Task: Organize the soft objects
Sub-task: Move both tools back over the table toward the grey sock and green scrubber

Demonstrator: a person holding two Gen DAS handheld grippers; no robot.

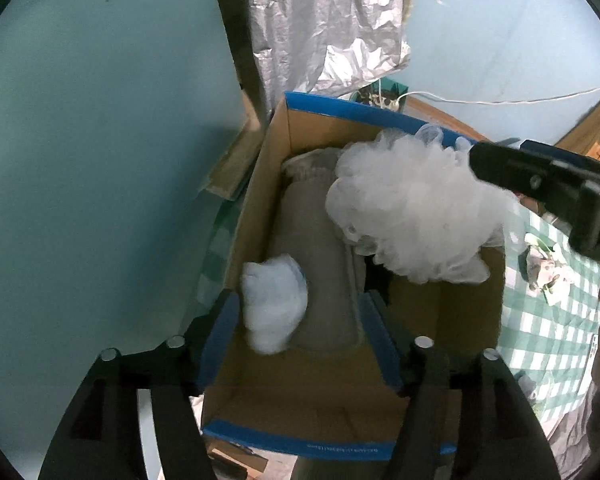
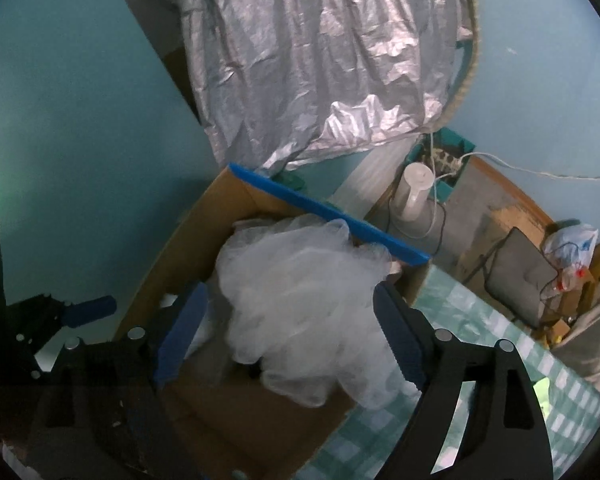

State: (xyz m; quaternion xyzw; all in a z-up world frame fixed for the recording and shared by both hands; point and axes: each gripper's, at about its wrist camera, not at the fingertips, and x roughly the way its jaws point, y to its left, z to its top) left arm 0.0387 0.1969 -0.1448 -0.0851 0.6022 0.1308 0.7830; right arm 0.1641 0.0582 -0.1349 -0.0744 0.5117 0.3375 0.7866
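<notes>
Checked counter point(image 2: 500, 360), box point(image 1: 260, 208): both grippers, left point(image 1: 300, 320) and right point(image 2: 292, 328), open; sponge point(image 2: 300, 300) perched on rim, may spill outside.

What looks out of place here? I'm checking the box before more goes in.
The white mesh puff bulges over the cardboard box wall beside the right gripper, not settled inside like the small white wad.

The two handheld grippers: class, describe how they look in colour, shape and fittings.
Both match. The left gripper and the right gripper each have a black angular frame with cut-out slots, round silver bolt heads at the joints, and two flat fingers covered in blue ribbed pads. No cables or sleeves show.
</notes>
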